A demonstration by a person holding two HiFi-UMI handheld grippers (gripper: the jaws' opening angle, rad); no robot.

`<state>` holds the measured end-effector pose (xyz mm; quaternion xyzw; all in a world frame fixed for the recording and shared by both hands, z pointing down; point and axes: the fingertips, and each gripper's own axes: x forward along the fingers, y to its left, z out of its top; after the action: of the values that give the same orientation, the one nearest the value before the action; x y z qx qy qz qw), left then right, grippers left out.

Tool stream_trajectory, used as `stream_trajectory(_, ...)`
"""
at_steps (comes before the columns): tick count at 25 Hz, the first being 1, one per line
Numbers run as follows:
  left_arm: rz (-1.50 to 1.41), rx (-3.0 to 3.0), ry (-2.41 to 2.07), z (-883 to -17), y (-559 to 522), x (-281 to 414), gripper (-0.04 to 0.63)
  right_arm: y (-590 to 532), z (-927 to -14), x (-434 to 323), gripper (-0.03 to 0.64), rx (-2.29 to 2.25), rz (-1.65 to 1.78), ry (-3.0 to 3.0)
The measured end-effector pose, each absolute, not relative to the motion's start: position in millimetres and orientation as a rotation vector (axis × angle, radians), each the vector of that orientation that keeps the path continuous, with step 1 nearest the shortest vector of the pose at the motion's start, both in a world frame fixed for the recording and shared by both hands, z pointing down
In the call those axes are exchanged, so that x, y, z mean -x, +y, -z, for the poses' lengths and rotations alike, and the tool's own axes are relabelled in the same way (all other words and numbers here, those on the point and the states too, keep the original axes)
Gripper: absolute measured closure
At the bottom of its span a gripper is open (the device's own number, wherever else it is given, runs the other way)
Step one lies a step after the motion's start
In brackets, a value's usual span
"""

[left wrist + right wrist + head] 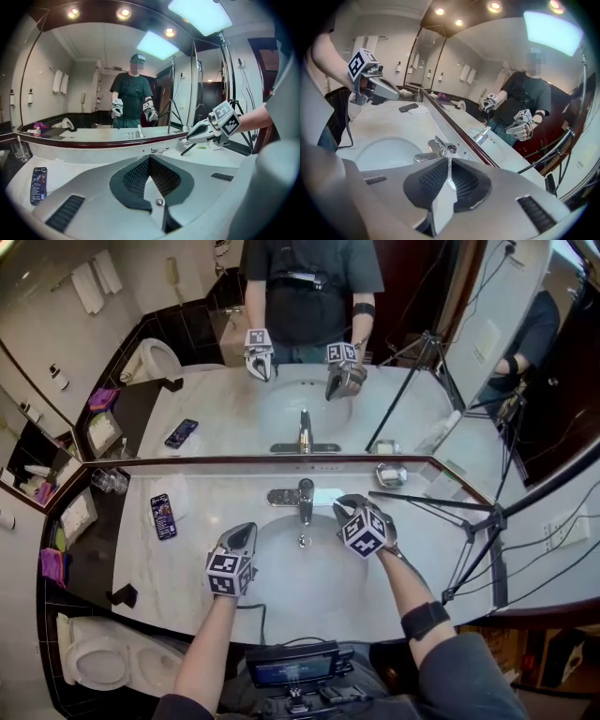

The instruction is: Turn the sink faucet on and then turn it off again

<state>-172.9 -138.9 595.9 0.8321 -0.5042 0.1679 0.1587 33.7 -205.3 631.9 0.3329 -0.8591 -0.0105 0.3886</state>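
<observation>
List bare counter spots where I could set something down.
Free: the marble counter between the phone and the sink basin, and the front strip left of the basin. Right of the basin is free up to the tripod legs. Crowded: around the faucet, with the right gripper beside it.

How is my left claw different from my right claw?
The right claw is close to the faucet, not touching; the left claw hangs farther back over the sink's front. The right claw is on the faucet's right, the left claw on its left. Both are shut and empty.
</observation>
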Motion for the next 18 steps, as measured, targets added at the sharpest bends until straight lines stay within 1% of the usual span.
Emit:
stream_trajectory(2,-0.469,-2.384,-1.438,-594,-137,171,0.594,-197,-618,-43,0.597,-0.936,-0.029,-2.216)
stream_trajectory(7,-0.445,-2.393,-1.43,-590,-132,167,0.594,-175,-593,-71,0.598,-1.203,-0.31,-2.333)
stream_trajectory(10,-0.433,-2.402,-1.426,-587,-130,166,0.594,-162,-601,-88,0.599,-1.293,-0.375,-2.341)
stream_trajectory(18,-0.411,-2.411,-1.417,-583,-120,167,0.594,-128,-608,-106,0.598,-1.386,-0.513,-2.359)
